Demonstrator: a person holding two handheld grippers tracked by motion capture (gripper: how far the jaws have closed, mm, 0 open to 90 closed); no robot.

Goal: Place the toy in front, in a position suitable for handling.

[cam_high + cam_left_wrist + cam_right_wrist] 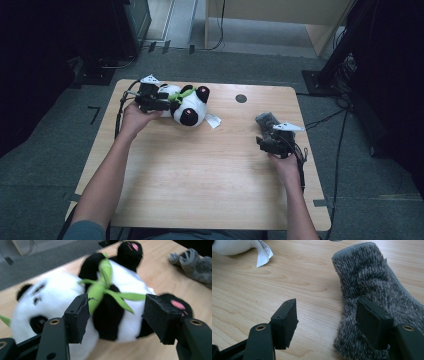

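Right gripper (325, 322) wide, 1 jaw over grey fuzzy sock (372, 290). Left gripper (116, 317) wide around panda plush (75, 290), not pinching; soft, light, grab belly.

Place: an indoor lab or recording room, set up for tabletop data collection.
Table: a light wooden table (200, 165) with rounded corners stands alone at the centre, with a round cable port (241, 98) near its far edge at 1 o'clock.
Floor: grey carpet tiles (45, 150) all around, with short black tape marks (94, 114) at 10 o'clock.
Equipment: dark stands and black gear (120, 30) at 11 o'clock, and a black rack base (325, 80) at 2 o'clock.
Cables: black cables (330, 117) trail across the floor at 3 o'clock.
Furniture: pale wooden panels (280, 12) at 12 o'clock.
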